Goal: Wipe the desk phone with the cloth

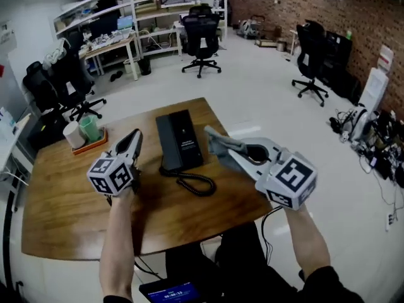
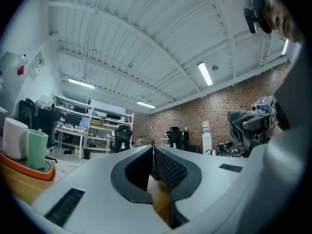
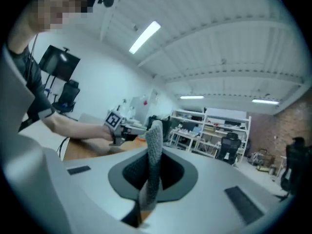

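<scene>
Right hand-held gripper [image 1: 226, 153], at 3 o'clock of the desk phone [image 1: 180, 141], is clamped on the grey cloth [image 1: 216, 141]. A free fold projects past the jaws, presumably as the wiping face. Left hand-held gripper [image 1: 136, 136], at 9 o'clock, has its jaws together and empty, probably placed to steady the phone. The phone lies mid-counter [image 1: 57, 201]; a tray of cups [image 1: 85, 134] stands clear at 10 o'clock.
</scene>
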`<state>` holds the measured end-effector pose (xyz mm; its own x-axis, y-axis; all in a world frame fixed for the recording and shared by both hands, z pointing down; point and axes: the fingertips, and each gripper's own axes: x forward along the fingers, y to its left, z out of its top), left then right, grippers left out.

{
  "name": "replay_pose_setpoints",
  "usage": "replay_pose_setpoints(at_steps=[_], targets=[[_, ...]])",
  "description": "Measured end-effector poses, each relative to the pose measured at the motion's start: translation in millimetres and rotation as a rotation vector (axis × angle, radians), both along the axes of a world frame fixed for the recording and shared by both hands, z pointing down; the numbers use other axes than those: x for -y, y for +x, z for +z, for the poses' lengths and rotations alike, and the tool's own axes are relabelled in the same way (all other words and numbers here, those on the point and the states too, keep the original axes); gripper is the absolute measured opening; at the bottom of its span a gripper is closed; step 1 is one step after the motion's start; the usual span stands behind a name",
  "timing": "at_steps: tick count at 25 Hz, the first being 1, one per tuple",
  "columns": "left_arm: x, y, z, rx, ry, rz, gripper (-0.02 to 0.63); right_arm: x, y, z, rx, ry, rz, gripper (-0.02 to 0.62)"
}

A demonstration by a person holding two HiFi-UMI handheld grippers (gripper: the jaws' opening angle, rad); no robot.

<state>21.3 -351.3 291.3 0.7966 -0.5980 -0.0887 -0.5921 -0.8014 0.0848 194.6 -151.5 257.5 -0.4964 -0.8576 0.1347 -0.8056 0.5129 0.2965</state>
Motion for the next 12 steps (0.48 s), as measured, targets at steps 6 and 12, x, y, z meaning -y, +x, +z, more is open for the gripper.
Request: replay_pose_setpoints(at_steps=[6, 12], targets=[[-90.2, 7.1, -56.9, -0.051, 0.074, 0.123, 0.002, -63.8, 24.5, -41.9, 0.249, 0.088, -0.083, 0.025], [-189.6, 1.8, -82.5, -0.148, 0.140, 0.204, 0.002, -100.7, 14.8, -65.0, 0.237, 0.189, -0.153, 0.025]])
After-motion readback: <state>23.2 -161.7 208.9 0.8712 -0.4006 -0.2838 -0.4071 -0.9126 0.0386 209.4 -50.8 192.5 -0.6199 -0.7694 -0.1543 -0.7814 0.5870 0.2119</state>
